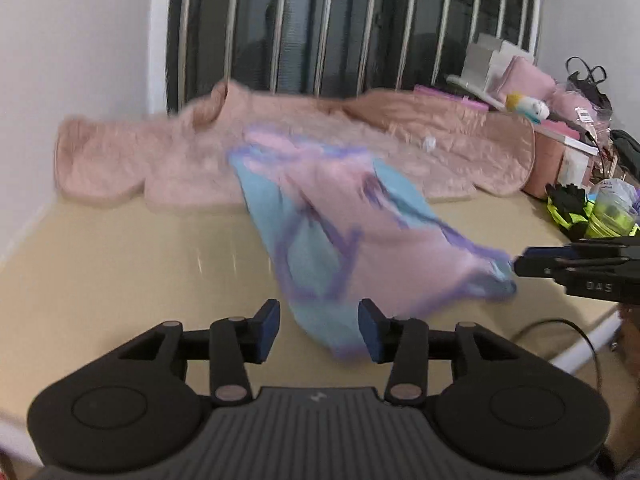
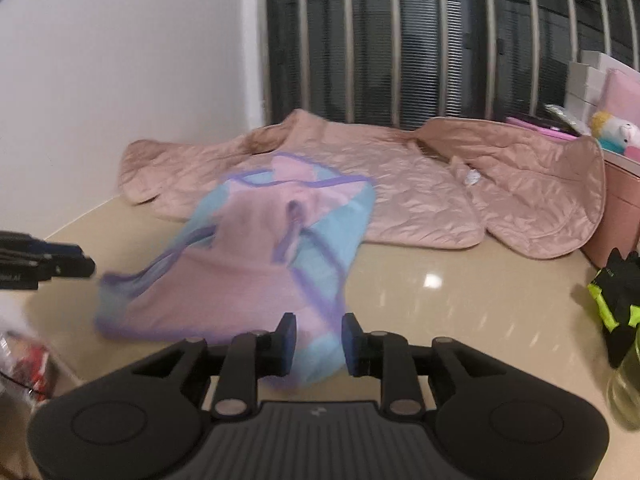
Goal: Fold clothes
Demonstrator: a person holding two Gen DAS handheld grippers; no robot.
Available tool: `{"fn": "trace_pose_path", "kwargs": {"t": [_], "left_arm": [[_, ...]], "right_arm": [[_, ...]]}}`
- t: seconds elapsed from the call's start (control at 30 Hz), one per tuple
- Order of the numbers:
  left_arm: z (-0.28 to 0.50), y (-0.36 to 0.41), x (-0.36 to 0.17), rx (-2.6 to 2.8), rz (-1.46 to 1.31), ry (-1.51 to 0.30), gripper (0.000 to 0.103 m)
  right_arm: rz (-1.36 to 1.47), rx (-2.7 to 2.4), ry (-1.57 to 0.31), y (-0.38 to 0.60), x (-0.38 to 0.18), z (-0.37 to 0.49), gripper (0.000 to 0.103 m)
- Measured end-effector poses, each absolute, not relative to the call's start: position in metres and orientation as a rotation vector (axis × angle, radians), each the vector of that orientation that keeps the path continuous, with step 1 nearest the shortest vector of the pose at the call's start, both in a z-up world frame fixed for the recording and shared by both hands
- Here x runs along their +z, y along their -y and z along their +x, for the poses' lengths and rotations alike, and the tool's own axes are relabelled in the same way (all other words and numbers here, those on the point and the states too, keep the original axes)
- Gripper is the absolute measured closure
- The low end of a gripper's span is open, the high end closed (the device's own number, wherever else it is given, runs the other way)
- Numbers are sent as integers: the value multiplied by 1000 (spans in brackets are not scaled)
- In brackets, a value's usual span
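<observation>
Pink, pale blue and purple-trimmed, the small garment (image 1: 340, 236) lies crumpled and blurred on the beige table (image 1: 120, 264), its far edge overlapping the near hem of the quilted pink jacket (image 1: 168, 160) that is spread flat along the back of the table. Taking the garment as the landmark, the left gripper (image 1: 319, 330) sits at its near corner, jaws parted, with a blue fold of the cloth lying loose between the blue pads; the pads do not press on it. The right gripper (image 2: 319, 344) stands at the garment's other near corner, its jaws also apart but narrower, a fold of blue cloth between them; whether the pads pinch it cannot be told for sure, though a gap shows on each side. Seen from the left wrist, the right gripper's tips reach the garment's right edge. Behind the garment and jacket stands a dark window with pale bars (image 2: 400, 40). To the garment's right, at the table's edge, sit black and neon-yellow gloves (image 1: 572, 208), pink boxes (image 1: 548, 160) and a small plush toy (image 2: 616, 132).
</observation>
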State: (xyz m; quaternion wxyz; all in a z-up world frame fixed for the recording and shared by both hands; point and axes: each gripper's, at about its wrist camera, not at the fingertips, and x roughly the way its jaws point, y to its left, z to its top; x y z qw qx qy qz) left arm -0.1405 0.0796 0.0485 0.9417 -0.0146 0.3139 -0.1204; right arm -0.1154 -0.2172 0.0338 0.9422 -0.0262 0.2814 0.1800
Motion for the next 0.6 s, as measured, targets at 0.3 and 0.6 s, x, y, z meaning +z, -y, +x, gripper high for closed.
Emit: {"fn": "trace_pose_path", "kwargs": {"t": [0.3, 0.6], "left_arm": [[-103, -88, 26, -158, -238, -732, 100], [-138, -108, 30, -168, -445, -709, 101]], "right_arm": [[-12, 341, -640, 205, 12, -103, 86], [-92, 336, -621, 215, 25, -148, 100]]}}
